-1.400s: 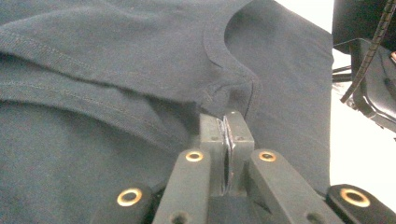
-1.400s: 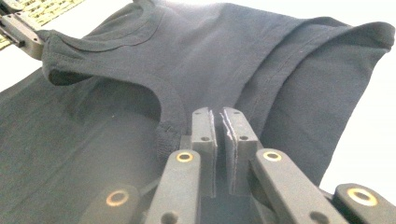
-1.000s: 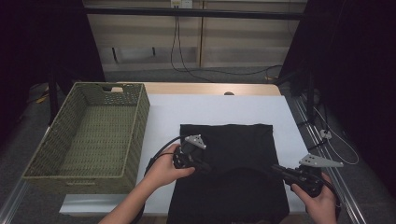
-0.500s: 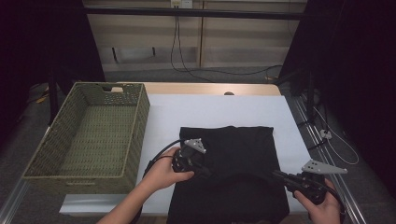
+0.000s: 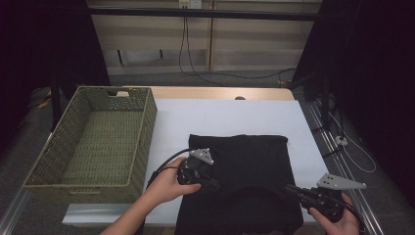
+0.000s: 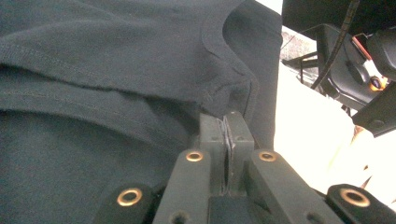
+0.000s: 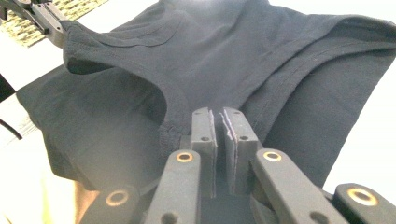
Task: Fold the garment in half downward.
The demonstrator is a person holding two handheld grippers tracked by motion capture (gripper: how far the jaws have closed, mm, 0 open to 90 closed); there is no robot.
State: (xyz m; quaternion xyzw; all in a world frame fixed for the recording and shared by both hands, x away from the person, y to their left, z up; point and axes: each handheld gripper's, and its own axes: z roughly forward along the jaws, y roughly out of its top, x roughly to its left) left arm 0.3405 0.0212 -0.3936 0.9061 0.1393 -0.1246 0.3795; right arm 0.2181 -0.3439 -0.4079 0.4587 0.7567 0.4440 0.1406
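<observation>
A white surface in a dim room with dark curtains carries the work. The left gripper has its jaws shut tight on a fold of the one black shirt, near the neckline, with cloth bunched just above the tips. The right gripper is likewise clamped on the shirt's edge, a thin line of fabric between the pads. In the high view the left gripper sits at lower centre on the shirt's left side and the right gripper at lower right, so the near edge spans between them; the shirt's long axis runs away toward the frame's top. A fold forward looks likely. One woven basket stands at the left, nearer the left hand.
</observation>
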